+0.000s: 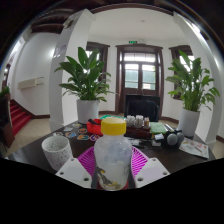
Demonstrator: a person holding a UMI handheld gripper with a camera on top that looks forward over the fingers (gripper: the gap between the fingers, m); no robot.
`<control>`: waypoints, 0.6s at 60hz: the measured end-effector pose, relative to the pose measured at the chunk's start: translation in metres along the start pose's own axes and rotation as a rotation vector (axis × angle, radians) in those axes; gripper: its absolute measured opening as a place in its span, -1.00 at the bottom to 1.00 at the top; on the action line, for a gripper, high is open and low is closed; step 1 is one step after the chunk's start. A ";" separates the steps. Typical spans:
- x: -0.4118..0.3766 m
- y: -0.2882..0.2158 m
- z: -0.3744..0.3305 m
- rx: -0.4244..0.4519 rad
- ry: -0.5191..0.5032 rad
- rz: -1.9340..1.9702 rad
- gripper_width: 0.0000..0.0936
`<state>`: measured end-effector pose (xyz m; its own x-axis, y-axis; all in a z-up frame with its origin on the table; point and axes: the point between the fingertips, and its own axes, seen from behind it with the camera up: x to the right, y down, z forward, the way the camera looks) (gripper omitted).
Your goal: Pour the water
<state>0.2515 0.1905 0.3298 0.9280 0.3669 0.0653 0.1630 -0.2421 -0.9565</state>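
A clear plastic bottle (112, 160) with a yellow cap (114, 126) stands upright between my fingers, its body filling the space between the magenta pads (86, 160). Both pads press against its sides, so my gripper (112, 168) is shut on the bottle. It seems lifted slightly above the dark table (30, 152). A white patterned cup (57, 151) stands on the table just left of my left finger. The bottle's lower end is hidden below the view.
Beyond the bottle the table holds a red bowl (95, 126), small boxes and black headphones (170, 138). Two potted plants (87, 80) flank a dark wooden door (139, 75). A red staircase (18, 115) rises at the left.
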 end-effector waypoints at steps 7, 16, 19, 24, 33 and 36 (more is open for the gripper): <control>0.002 0.001 -0.003 -0.007 0.011 0.006 -0.04; 0.002 0.006 -0.007 -0.041 0.012 0.016 0.22; 0.002 0.010 -0.011 -0.067 0.007 0.007 0.36; 0.003 0.010 -0.024 -0.077 0.017 -0.003 0.75; 0.011 0.024 -0.065 -0.121 0.091 -0.029 0.84; 0.012 0.029 -0.086 -0.124 0.121 -0.027 0.84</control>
<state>0.2958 0.1110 0.3276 0.9550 0.2656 0.1319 0.2220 -0.3453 -0.9119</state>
